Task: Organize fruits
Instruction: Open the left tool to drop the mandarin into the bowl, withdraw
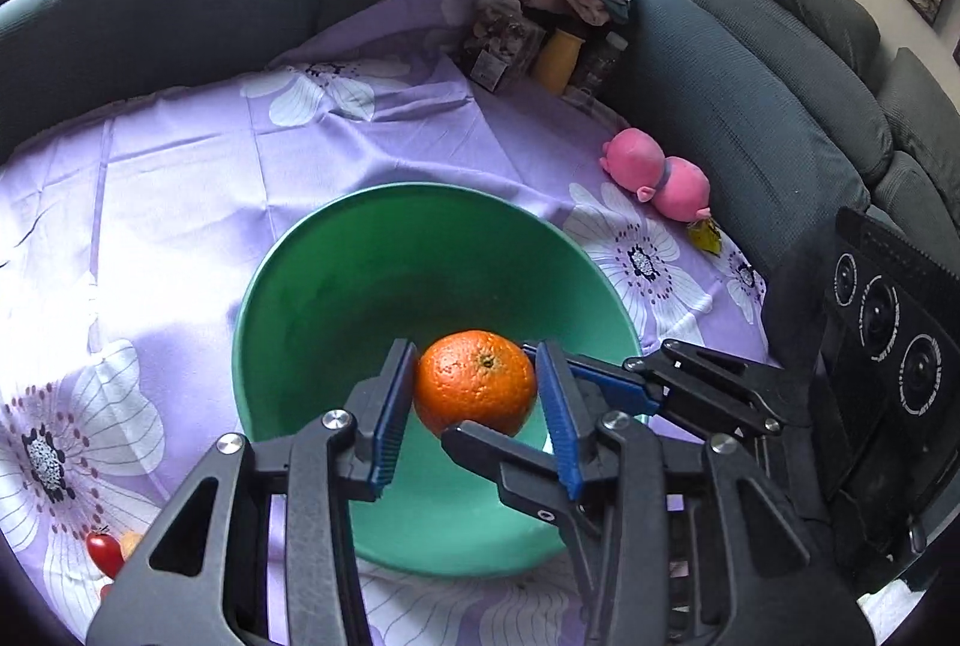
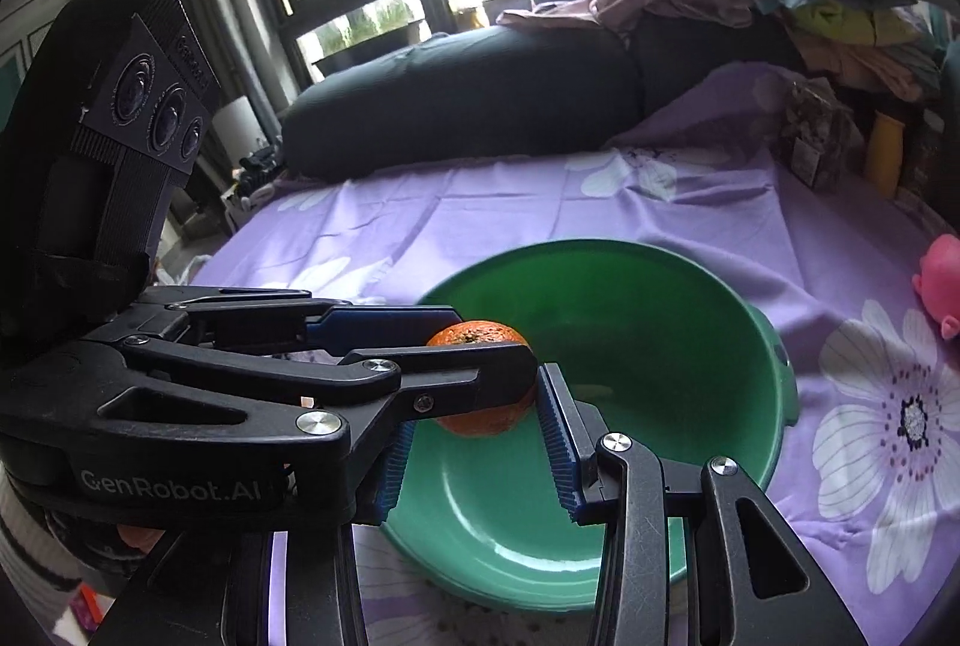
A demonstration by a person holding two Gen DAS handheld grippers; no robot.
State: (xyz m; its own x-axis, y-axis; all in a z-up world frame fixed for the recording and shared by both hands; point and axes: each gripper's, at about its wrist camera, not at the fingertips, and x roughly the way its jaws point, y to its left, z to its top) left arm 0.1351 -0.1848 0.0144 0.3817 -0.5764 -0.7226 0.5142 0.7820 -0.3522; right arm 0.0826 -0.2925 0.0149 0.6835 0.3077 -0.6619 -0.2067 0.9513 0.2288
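The orange point(image 1: 475, 382) hangs over the near part of the green bowl point(image 1: 336, 250), clear of its floor as far as I can judge, stem end up. I'd reckon it firm, round and moderately heavy for its size; the dimpled peel should give decent grip, yet a ball like this rolls out if pinched off-centre, so the hold belongs across its widest girth, and not so hard as to bruise it. My left gripper point(image 1: 474, 406) is narrowed onto just that line, its blue ribbed pads point(image 1: 393, 406) against the fruit's left and right sides. My right gripper point(image 2: 474, 430) comes in from the right, crossing the other one. It too stands partly narrowed, with the fruit between its jaws, but the left tool's finger hides the contact and I cannot tell whether it presses. At the near left a cherry tomato point(image 1: 103, 552) lies on the purple floral cloth point(image 1: 198, 154).
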